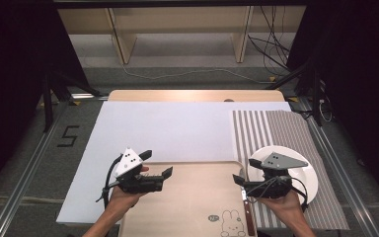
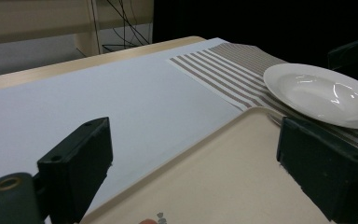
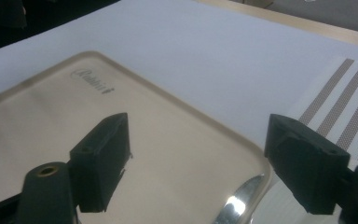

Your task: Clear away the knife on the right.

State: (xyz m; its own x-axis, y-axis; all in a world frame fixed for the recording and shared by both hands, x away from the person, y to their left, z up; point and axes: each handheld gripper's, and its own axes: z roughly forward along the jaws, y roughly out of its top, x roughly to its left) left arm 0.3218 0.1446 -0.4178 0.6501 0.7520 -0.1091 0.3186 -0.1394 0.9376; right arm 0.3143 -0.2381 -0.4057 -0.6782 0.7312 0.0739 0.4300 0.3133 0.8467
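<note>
Here the beige tray (image 1: pixel 192 197) serves as the landmark. It lies at the near edge of the table with its flat inside bare, apart from a printed rabbit (image 1: pixel 232 223) near its near right corner. A knife (image 1: pixel 247 210) lies along the tray's right rim, its brown handle towards the person and its shiny blade tip (image 3: pixel 240 198) showing at the rim in the right gripper view. Just right of the tray, a white plate (image 1: pixel 303 180) sits on a striped placemat (image 1: pixel 271 131), with no food in it. Beyond the tray stretches a white sheet (image 1: pixel 177 131) over the wooden table (image 1: pixel 192 95).

The left gripper (image 1: pixel 155 168) hangs over the tray's far left corner, its jaws wide apart with nothing between them. The right gripper (image 1: pixel 241 170) hovers over the tray's right rim, above the knife and in front of the plate; its jaws stand wide apart too and press on nothing, the knife lying free below them.
</note>
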